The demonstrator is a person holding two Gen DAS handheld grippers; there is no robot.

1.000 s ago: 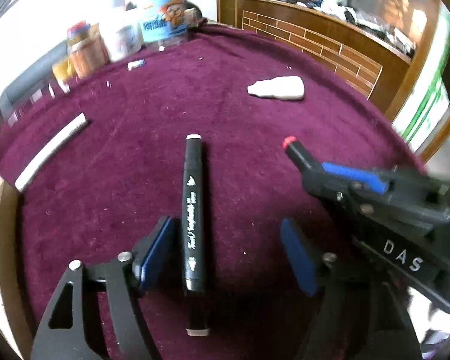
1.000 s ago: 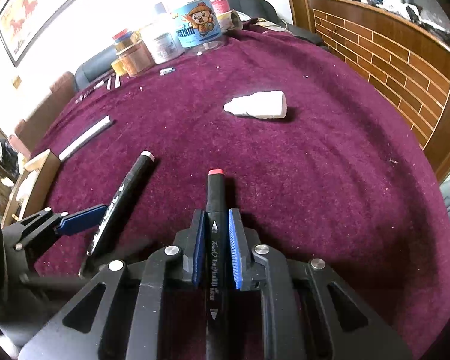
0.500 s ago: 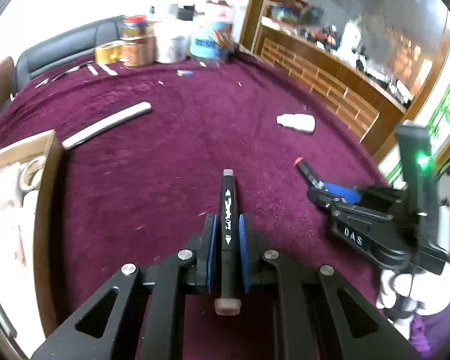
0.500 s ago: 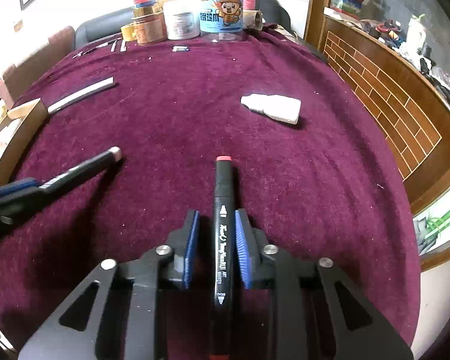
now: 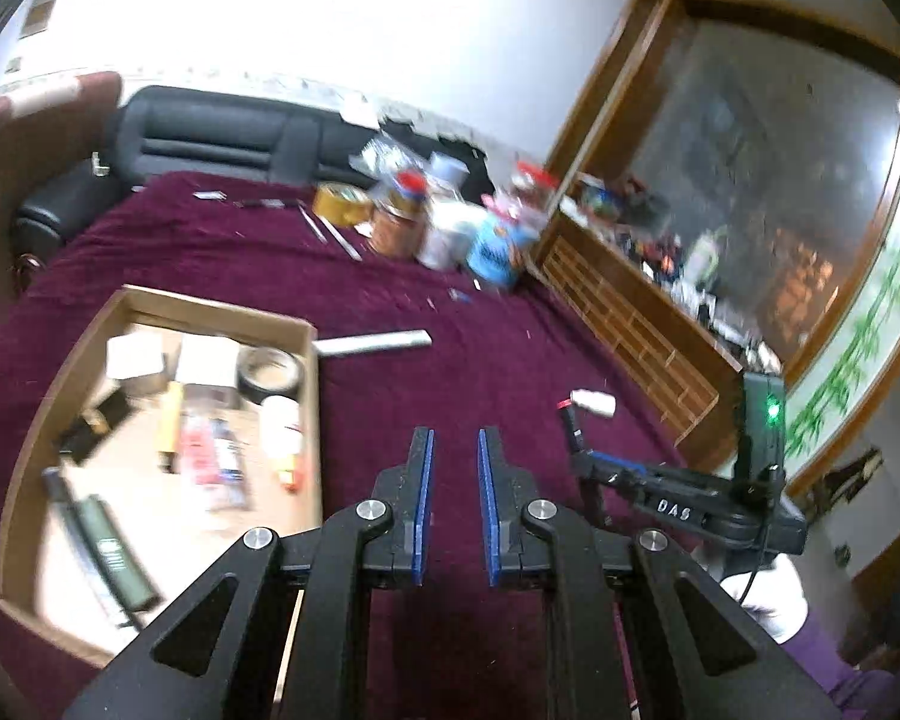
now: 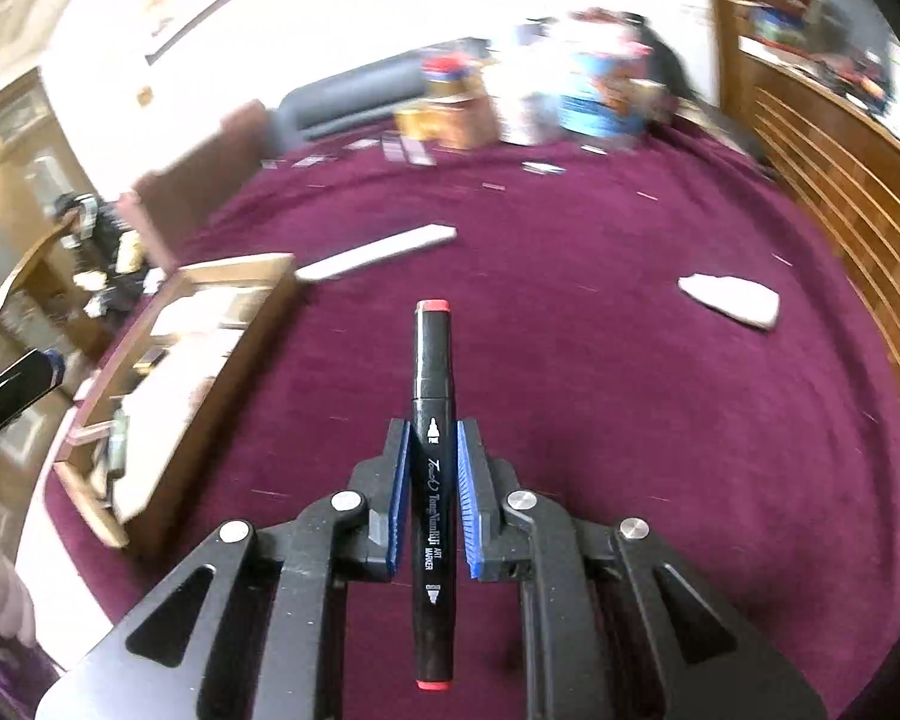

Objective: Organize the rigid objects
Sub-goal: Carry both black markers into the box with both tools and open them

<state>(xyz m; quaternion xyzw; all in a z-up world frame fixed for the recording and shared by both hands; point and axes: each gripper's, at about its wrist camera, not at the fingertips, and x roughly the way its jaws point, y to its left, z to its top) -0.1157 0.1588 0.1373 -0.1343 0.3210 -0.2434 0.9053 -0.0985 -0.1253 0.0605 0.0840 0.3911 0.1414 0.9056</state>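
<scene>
My right gripper [image 6: 433, 429] is shut on a black marker with red caps [image 6: 432, 360], held lengthwise above the maroon cloth; the same marker [image 5: 570, 426] shows in the left wrist view. My left gripper [image 5: 455, 438] hangs over the cloth just right of the cardboard box [image 5: 210, 306]. Its jaws stand a narrow gap apart, and only cloth shows through that gap; no marker is visible in it. One of the left gripper's fingers [image 6: 12, 387] appears at the left edge of the right wrist view, beyond the box [image 6: 228, 372].
The box holds a tape roll, small cartons, a tube and a dark pen-like thing. A white strip [image 5: 372, 343] and a white bottle [image 5: 594, 402] lie on the cloth. Jars [image 5: 450, 228] crowd the far edge. A wooden ledge [image 5: 630, 324] borders the right side.
The left gripper shut on the grey-capped black marker, then rose and swung left to the box; that marker no longer shows between its pads. The right gripper lifted with its marker.
</scene>
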